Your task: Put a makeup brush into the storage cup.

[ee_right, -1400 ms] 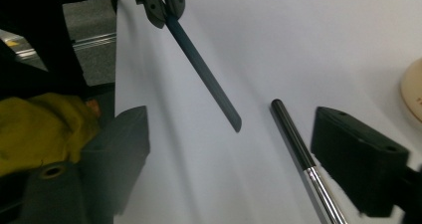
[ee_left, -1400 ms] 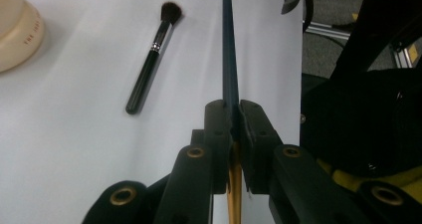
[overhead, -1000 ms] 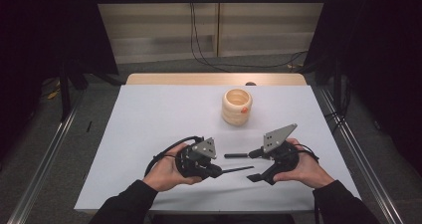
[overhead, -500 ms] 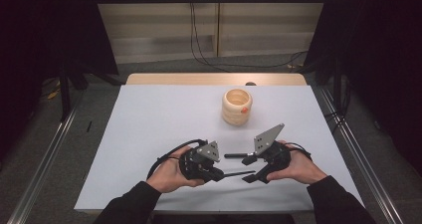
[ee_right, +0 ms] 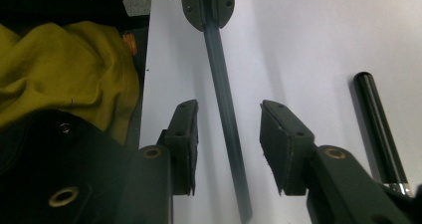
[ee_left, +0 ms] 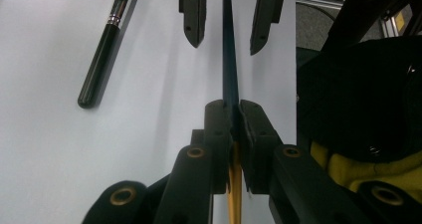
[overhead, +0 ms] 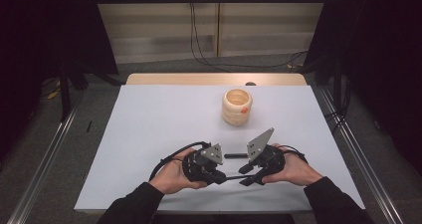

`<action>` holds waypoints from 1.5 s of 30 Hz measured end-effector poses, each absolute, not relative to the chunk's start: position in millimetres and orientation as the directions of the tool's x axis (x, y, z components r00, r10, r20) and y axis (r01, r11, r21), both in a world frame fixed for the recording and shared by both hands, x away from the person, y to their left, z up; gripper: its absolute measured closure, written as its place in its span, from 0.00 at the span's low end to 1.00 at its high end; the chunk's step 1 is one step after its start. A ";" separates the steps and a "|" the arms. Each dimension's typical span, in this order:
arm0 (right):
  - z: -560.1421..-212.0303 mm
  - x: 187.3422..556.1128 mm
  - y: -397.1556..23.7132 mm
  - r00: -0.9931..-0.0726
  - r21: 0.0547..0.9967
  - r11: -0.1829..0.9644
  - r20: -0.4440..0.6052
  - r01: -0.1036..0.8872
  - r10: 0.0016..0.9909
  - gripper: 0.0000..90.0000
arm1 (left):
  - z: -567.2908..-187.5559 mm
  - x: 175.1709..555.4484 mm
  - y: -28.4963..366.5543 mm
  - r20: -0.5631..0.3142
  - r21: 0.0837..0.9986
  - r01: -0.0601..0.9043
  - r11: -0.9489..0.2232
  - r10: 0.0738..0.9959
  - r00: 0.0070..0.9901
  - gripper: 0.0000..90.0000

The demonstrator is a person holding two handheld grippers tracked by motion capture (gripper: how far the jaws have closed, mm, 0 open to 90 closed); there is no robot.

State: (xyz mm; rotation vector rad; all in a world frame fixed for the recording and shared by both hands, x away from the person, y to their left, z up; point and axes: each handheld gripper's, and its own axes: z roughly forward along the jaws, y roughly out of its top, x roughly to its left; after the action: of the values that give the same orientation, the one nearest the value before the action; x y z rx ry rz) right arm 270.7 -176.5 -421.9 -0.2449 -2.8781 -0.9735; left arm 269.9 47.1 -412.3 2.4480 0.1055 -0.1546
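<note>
Since the earlier frames, the two hands have been drawn closer together at the lower centre of the high view, and the right gripper's grey plate has been tilted up more steeply.

In the high view, the left hand (overhead: 174,173) is wrapped around the left gripper (overhead: 219,176) from the lower left, and the right hand (overhead: 293,167) is wrapped around the right gripper (overhead: 245,175) from the lower right, both forearms entering in dark sleeves from the bottom edge. The grippers are pointed at each other across a small gap over the white table (overhead: 149,129).

A thin dark rod (ee_left: 229,59) is clamped between the closed jaws of the left gripper (ee_left: 232,107), seen at the centre of the left gripper view; behind the jaws its shaft is yellow. The rod runs up the frame into the gap between the right gripper's spread jaws at the top. In the right gripper view, the rod (ee_right: 226,114) passes between the parted jaws of the right gripper (ee_right: 226,144) without being touched by either pad.

A black pen-like cylinder (overhead: 235,156) with a silver band lies on the table just beyond the grippers; it is seen at the upper left of the left gripper view (ee_left: 102,59) and at the right edge of the right gripper view (ee_right: 380,134).

A tan ridged cup (overhead: 237,106) with something orange at its rim stands well apart, above centre in the high view.
</note>
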 end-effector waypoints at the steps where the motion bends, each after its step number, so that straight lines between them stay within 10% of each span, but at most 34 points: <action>1: -422.1 270.6 -176.3 -0.983 0.595 0.783 0.142 0.182 0.121 0.69 | -412.3 269.9 47.1 -0.139 0.627 0.116 -0.770 0.036 0.990 0.93; 38: -432.2 267.1 -169.6 -0.989 0.572 0.810 0.137 0.128 0.059 0.94 | -419.6 274.7 43.5 -0.194 0.648 0.166 -0.743 0.049 0.980 0.90; 45: -431.6 267.1 -171.1 -0.989 0.582 0.803 0.139 0.128 0.057 0.94 | -418.6 276.9 48.2 -0.188 0.659 0.184 -0.729 0.077 0.979 0.71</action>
State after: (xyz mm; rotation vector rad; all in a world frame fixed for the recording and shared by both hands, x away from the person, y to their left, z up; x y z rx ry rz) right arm 267.1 -171.1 -431.6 -0.1486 -2.8736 -0.9398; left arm 276.9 48.2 -418.6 2.3881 0.1818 -0.1911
